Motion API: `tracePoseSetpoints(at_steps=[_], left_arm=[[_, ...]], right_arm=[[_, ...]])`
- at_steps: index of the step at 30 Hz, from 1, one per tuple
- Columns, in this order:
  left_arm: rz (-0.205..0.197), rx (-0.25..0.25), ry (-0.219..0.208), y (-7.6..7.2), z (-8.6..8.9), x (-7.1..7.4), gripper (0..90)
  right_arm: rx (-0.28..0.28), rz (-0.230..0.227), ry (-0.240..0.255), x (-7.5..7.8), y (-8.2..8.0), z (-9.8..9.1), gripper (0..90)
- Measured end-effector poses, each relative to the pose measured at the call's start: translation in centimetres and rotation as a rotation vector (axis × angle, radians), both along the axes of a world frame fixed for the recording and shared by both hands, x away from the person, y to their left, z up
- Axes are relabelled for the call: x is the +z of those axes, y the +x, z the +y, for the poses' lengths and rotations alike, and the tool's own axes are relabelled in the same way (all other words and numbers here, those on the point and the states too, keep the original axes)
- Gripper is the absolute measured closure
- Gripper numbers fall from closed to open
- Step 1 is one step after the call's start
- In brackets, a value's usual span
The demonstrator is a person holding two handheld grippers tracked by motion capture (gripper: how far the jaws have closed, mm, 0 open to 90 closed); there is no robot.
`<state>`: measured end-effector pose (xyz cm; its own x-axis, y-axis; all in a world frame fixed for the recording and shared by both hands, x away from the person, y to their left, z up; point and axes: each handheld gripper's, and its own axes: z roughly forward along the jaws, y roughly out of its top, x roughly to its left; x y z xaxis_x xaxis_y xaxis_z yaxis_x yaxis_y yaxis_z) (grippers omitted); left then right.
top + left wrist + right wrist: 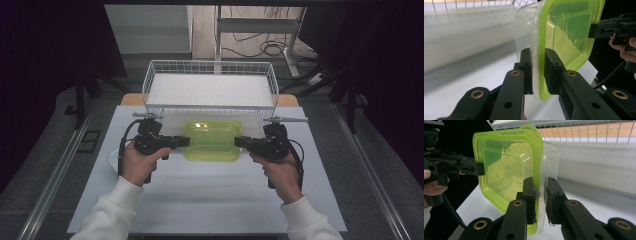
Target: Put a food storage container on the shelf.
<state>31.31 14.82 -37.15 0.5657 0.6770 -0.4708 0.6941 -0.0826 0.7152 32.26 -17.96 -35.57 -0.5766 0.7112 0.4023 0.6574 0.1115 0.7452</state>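
Note:
A clear plastic container with a lime-green lid (212, 140) hangs above the white table (210, 200), held level from both ends. My left gripper (186, 142) is shut on the rim at its left end, and my right gripper (238, 143) is shut on the rim at its right end. In the left gripper view my left gripper (538, 71) pinches the lid edge (541, 62), with the other gripper (610, 28) on the far rim. In the right gripper view my right gripper (540, 195) clamps the container's edge (539, 165), and the opposite gripper (461, 167) holds the far side.
A white wire basket (210, 87) with a white liner stands just behind the container at the table's far edge. A metal desk frame (260, 30) and cables lie on the floor beyond. Bare table stretches toward the person's sleeves (112, 215).

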Motion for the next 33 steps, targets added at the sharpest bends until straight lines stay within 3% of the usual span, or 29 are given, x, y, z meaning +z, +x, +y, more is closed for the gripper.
tracePoseSetpoints(at_steps=[9,17,23,33], left_arm=[[-0.045,0.007,0.000,0.1,-0.2,1.4,78.6],[-0.065,0.019,0.004,0.6,-0.1,2.7,78.8],[-0.053,0.028,-0.026,1.6,0.4,3.2,78.9],[-0.066,0.035,-0.024,4.4,1.0,4.6,78.8]], right_arm=[[0.019,-0.049,-0.011,1.5,0.2,-0.2,78.3],[0.023,-0.058,-0.006,2.5,1.0,-0.1,78.3],[0.029,-0.067,-0.002,3.0,2.0,0.2,78.2],[0.023,-0.085,0.001,4.3,4.4,0.8,78.3]])
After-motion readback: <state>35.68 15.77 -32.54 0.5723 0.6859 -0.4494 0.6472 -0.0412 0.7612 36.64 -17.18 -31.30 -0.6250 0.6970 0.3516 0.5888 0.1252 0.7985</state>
